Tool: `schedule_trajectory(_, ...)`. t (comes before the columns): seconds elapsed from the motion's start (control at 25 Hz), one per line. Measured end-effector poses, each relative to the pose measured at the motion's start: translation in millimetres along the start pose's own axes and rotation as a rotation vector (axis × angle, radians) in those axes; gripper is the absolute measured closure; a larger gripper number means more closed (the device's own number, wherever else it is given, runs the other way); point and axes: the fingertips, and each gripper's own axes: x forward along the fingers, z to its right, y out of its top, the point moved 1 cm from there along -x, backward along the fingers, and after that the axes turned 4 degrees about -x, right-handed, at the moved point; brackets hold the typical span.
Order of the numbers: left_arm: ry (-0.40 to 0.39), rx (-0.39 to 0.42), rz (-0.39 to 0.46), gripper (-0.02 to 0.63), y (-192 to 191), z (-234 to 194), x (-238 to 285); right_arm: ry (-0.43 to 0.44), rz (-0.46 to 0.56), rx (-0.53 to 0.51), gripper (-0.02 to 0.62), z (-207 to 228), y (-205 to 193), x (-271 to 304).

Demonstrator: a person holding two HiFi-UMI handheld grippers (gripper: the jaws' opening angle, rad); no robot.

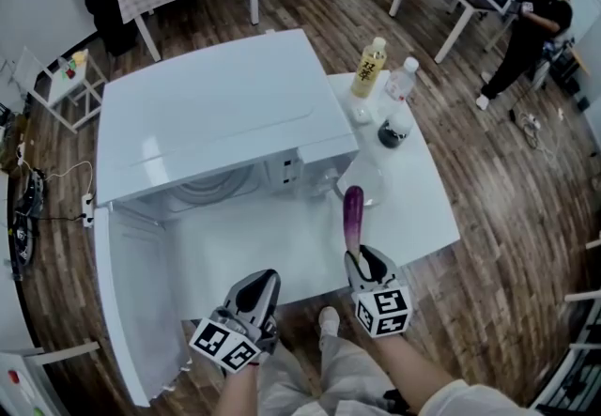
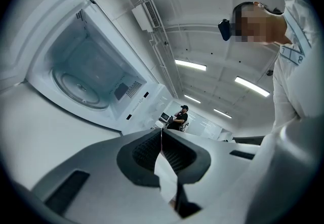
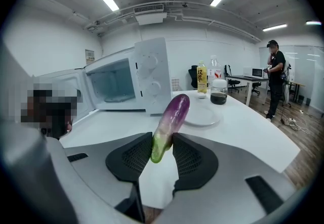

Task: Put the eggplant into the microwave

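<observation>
Purple and glossy, the eggplant (image 3: 169, 124) is clamped by its green stem end between the black pads of the right gripper (image 3: 163, 143). Its body juts past the jaws toward 1 o'clock in the right gripper view. It is held above the white table (image 1: 423, 217), outside the microwave (image 1: 216, 114).

The left gripper (image 2: 161, 139), at 8 o'clock of the right one in the head view, is seen with its jaws brought together tip to tip, nothing between them.

A clear plate (image 1: 362, 185) lies just beyond the eggplant's tip at 12 o'clock. A dark-filled jar (image 1: 394, 130), a water bottle (image 1: 402, 81) and a yellow drink bottle (image 1: 368, 67) stand farther out toward 1 o'clock.

The microwave is found at 10 o'clock from the eggplant. Its door (image 1: 131, 301) is swung open at 8 o'clock and the turntable (image 2: 81, 86) is exposed.
</observation>
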Motion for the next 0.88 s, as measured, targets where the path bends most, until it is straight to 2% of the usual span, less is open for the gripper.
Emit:
schedule_trajectory(0.44,0.024,-0.011,0.027,0.604,5.3,-7.5,-18.7,0.142,-0.018,-0.069,0.449,-60.2,-4.7,1.9)
schedule_trajectory(0.88,0.057,-0.023,0.063,0.604,16.1,-24.7,-41.2,0.238,-0.017,-0.113,0.449,-107.5,5.5,21.6)
